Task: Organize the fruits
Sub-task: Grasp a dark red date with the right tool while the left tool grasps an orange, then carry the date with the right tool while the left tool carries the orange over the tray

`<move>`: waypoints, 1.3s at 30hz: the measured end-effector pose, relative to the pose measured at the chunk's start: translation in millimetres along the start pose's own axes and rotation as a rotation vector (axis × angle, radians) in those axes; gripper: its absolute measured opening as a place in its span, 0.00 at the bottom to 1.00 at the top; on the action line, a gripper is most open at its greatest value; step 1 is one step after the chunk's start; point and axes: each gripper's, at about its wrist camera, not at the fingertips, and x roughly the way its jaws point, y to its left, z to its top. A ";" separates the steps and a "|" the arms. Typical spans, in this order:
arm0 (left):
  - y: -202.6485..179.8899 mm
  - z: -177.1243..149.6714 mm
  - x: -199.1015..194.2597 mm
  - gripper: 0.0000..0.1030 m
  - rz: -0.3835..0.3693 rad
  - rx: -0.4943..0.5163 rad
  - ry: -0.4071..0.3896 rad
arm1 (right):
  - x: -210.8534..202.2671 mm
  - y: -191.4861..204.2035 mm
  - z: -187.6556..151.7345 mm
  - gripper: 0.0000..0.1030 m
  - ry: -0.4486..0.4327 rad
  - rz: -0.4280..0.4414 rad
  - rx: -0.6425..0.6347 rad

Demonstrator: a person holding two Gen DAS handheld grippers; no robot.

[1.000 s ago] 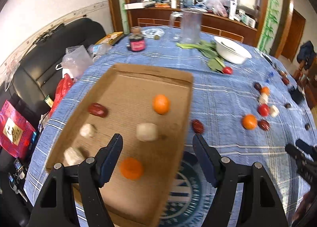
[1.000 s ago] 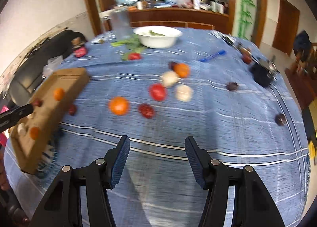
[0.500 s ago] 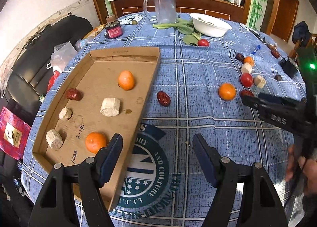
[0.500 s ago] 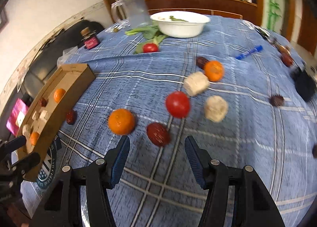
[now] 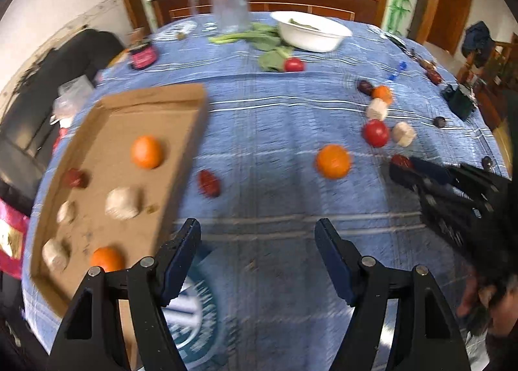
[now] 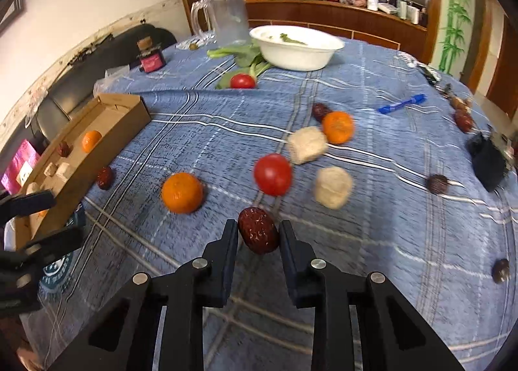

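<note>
- Left wrist view: left gripper, jaws apart, nothing between them, hanging over bare blue checked tablecloth.
- Cardboard tray to its left, holding two tangerines, a red date and pale chunks; evidently the sorting bin, set at the table edge within easy reach.
- One loose date lies just outside the tray wall; a loose tangerine sits farther right.
- Right gripper enters at right edge, tips at a dark red fruit; blur leaves contact uncertain here.
- Right wrist view: right gripper, jaws drawn in on a red date, pads against both its sides, fruit resting on the cloth; likely gripped for transfer to the tray.
- Unsorted cluster just beyond: tangerine, tomato, two pale chunks, second tangerine.
- White bowl, greens and glass jug stand at the far side.
</note>
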 end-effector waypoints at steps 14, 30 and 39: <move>-59.3 48.0 62.9 0.50 -0.054 0.007 0.010 | -38.2 -38.0 -40.3 0.27 -0.007 -0.059 0.067; -31.7 15.5 26.6 0.29 -0.200 -0.021 0.007 | -55.4 -27.8 -42.9 0.27 -0.054 -0.084 0.110; -18.1 -8.3 -10.7 0.29 -0.207 0.017 -0.036 | -70.0 -14.7 -48.0 0.27 -0.067 -0.111 0.139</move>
